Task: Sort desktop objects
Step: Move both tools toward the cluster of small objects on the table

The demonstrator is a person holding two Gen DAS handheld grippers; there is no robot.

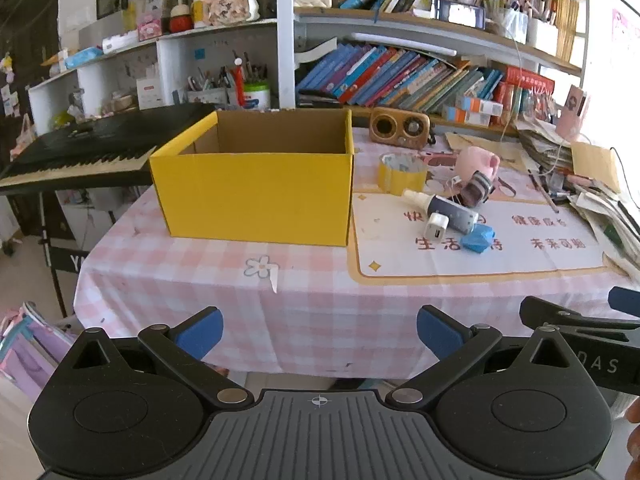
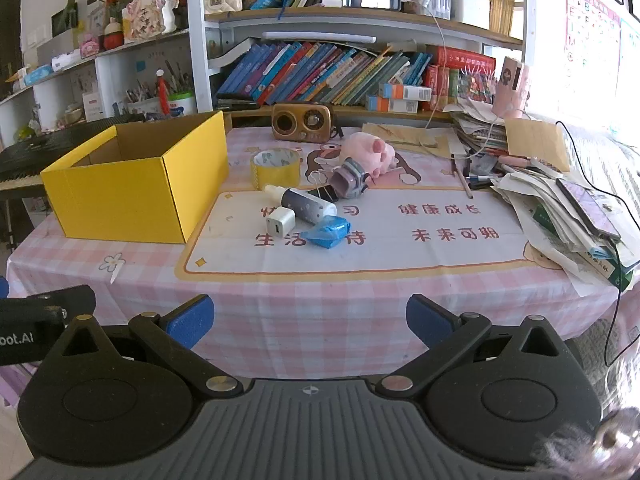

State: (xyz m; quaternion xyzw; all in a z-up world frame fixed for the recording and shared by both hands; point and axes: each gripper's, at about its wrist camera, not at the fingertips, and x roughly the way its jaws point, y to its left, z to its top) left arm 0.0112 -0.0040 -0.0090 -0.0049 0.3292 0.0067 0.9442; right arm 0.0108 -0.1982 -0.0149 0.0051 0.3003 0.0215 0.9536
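Left view: my left tongs (image 1: 320, 334) are hovering spread, gripping nothing, short of the worktop (image 1: 304, 292); yellow box (image 1: 256, 196) sitting ahead. Right view: right tongs (image 2: 310, 320) gaping too; charger (image 2: 280, 222), spray bottle (image 2: 304, 204), blue wrapper (image 2: 326, 232) are lying clustered right of the box.

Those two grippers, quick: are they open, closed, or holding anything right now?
Left gripper: open, holding nothing, short of the table.
Right gripper: open, holding nothing, also short of the table.

The yellow box (image 1: 256, 196) hides its own floor; the black clip (image 2: 320, 193) is mostly buried under the spray bottle (image 2: 306, 205).
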